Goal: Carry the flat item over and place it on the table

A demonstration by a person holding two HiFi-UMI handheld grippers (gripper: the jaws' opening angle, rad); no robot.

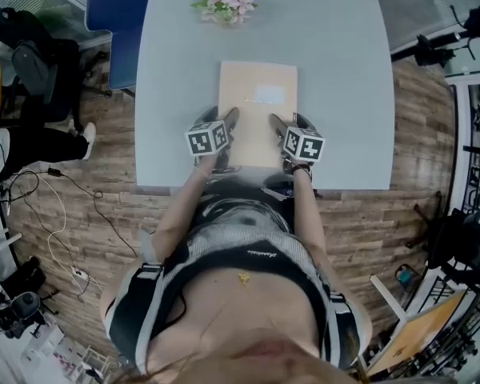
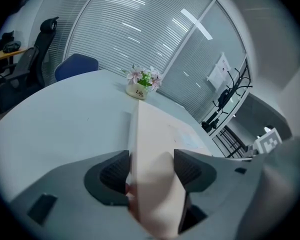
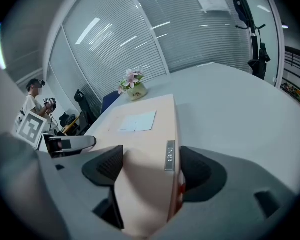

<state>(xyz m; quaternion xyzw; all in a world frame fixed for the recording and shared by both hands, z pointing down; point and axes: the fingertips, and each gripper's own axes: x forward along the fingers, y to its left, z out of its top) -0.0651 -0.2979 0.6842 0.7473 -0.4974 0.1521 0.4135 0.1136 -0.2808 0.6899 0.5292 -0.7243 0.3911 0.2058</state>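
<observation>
The box [image 1: 258,110] is flat and tan. It is on the table [image 1: 176,70], on the near side of the flowers [image 1: 226,1], with its long side pointing at them. Its near end is the end far from the flowers, and both claws hold it there.

The left claw [image 1: 226,126] is clamped on the left corner. The box fills the gap between its pads [image 2: 114,173]. The right claw [image 1: 282,128] is clamped on the right corner the same way, with the pads [image 3: 196,170] pressed on the box. Two claws, one on each corner, keep a wide flat thing level so it does not tip or swing.

I cannot tell if the near end is right down on the table or a bit above it. I think the job is almost done: the box just has to lie flat, and then the claws can let go.
</observation>
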